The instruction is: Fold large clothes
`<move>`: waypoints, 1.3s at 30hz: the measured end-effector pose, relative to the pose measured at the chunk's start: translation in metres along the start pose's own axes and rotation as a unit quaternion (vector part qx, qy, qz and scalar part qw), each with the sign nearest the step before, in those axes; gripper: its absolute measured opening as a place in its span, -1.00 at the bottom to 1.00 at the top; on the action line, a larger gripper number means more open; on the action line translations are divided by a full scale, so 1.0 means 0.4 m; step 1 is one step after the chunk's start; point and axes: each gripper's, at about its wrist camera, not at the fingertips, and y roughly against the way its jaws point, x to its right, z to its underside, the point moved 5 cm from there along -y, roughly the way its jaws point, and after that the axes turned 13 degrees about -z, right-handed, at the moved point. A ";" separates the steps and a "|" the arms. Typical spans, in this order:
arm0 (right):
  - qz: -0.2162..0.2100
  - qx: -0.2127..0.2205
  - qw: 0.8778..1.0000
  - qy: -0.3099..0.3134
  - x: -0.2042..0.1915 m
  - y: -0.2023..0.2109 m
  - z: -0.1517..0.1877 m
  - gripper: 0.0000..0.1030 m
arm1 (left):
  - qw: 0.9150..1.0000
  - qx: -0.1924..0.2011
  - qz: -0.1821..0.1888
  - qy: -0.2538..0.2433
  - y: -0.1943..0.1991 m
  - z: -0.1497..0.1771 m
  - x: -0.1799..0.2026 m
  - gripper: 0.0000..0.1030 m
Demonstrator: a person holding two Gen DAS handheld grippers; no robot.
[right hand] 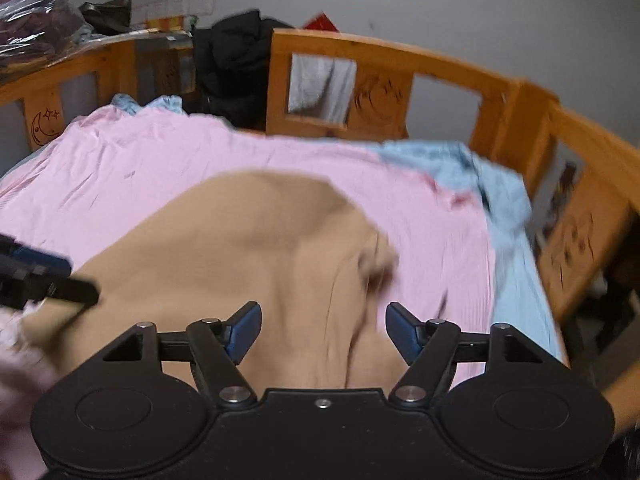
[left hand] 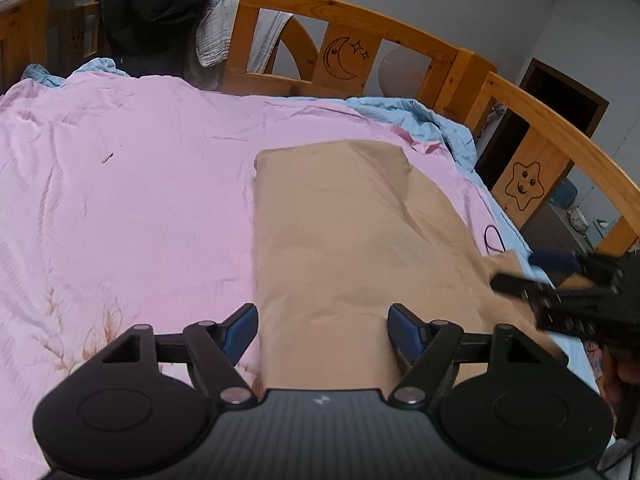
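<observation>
Both grippers are seen with jaws spread wide and nothing clamped: the left gripper (left hand: 323, 330) is held low over the near end of the tan garment (left hand: 352, 240), its left blue pad (left hand: 242, 330) out over the pink sheet (left hand: 132, 184) and its right one over tan cloth, while the right gripper (right hand: 323, 330) is poised above the same garment from the other side, that view smeared by motion blur. The garment is laid lengthwise on the sheet, right of centre on the bed, already narrowed into a long panel: the left edge is drawn straight and crisp, and a flap is seen doubled over the top right portion. So the lengthwise folds are judged largely done on the left, while the right side looks less settled, with a loose corner of cloth spilling out beside the right gripper (left hand: 560, 284) near the bed's edge. The crosswise folds, bringing the near end up toward the far end, appear not yet made. Room is plentiful to the left, where a wide stretch of sheet is left bare. On the right, space is tighter: the blue bedding (left hand: 452, 128) is bunched along that side and the wooden bed rail (left hand: 560, 152) stands just beyond it. Ahead, the headboard (left hand: 348, 24) with its dark jacket (left hand: 160, 4) is kept well apart from the garment's far end, so a forward fold is judged unobstructed.
</observation>
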 end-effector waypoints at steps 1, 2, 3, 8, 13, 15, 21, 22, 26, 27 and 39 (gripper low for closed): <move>-0.001 -0.009 1.000 -0.013 -0.003 0.007 0.016 0.40 | 1.000 -0.003 -0.001 -0.002 -0.003 0.007 0.000 0.49; 0.000 -0.018 0.999 -0.028 -0.003 0.011 0.033 0.42 | 1.000 -0.006 -0.003 -0.002 -0.007 0.014 -0.002 0.51; 0.004 -0.024 0.999 -0.043 -0.002 0.012 0.054 0.42 | 1.000 -0.008 -0.004 0.001 -0.011 0.018 -0.005 0.52; 0.061 -0.046 0.995 -0.059 0.018 -0.025 0.132 0.39 | 1.000 -0.028 -0.006 0.013 -0.036 0.029 -0.018 0.60; 0.060 -0.057 0.995 -0.053 0.017 -0.057 0.145 0.40 | 1.000 -0.020 -0.022 -0.007 -0.038 0.035 -0.005 0.60; 0.057 -0.051 0.995 -0.057 0.022 -0.055 0.145 0.40 | 0.999 -0.017 -0.026 -0.008 -0.036 0.036 -0.004 0.60; 0.048 0.017 0.992 -0.114 0.064 0.005 0.123 0.42 | 0.999 -0.022 -0.022 0.008 -0.030 0.032 -0.012 0.61; 0.048 0.033 0.990 -0.131 0.076 0.020 0.121 0.44 | 1.000 -0.021 -0.021 0.009 -0.028 0.030 -0.012 0.64; 0.054 0.059 0.977 -0.198 0.131 0.055 0.130 0.54 | 0.999 -0.017 -0.027 0.011 -0.024 0.029 -0.013 0.78; 0.054 0.059 0.972 -0.221 0.147 0.059 0.137 0.55 | 0.999 -0.019 -0.026 0.012 -0.025 0.031 -0.015 0.80; -0.006 0.038 0.923 -0.384 0.214 0.055 0.211 0.53 | 0.998 -0.039 -0.026 0.035 -0.050 0.042 -0.033 0.94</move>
